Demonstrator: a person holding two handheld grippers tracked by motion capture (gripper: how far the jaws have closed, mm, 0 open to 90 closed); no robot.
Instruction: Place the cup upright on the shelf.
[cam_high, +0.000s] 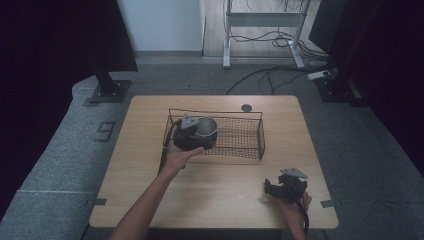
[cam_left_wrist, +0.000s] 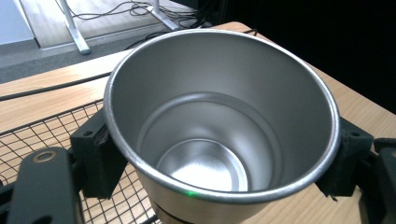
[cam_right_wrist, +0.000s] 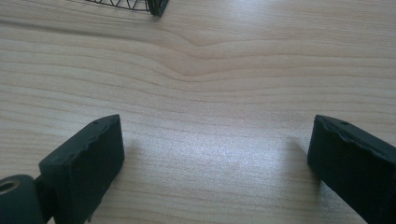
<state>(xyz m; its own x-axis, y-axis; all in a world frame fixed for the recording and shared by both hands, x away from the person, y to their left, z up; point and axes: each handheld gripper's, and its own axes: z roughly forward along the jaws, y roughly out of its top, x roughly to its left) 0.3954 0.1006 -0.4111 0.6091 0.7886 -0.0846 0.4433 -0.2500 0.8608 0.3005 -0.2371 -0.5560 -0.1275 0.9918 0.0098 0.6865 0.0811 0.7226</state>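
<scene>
A shiny steel cup (cam_high: 205, 130) (cam_left_wrist: 219, 116) sits upright between the jaws of my left gripper (cam_high: 192, 132) (cam_left_wrist: 219, 158), which is shut on its sides just below the rim. The cup is empty inside. It is held over the left end of a black wire basket (cam_high: 235, 137) (cam_left_wrist: 37, 130); whether it touches the basket floor I cannot tell. My right gripper (cam_high: 275, 189) (cam_right_wrist: 215, 158) rests low over the bare wooden table (cam_high: 220, 180) (cam_right_wrist: 201, 70) at the front right, jaws wide apart with nothing between them.
The basket's corner (cam_right_wrist: 156, 5) lies beyond the right gripper. A small dark round disc (cam_high: 246, 107) sits on the table behind the basket. Stand bases and cables lie on the floor past the table's far edge.
</scene>
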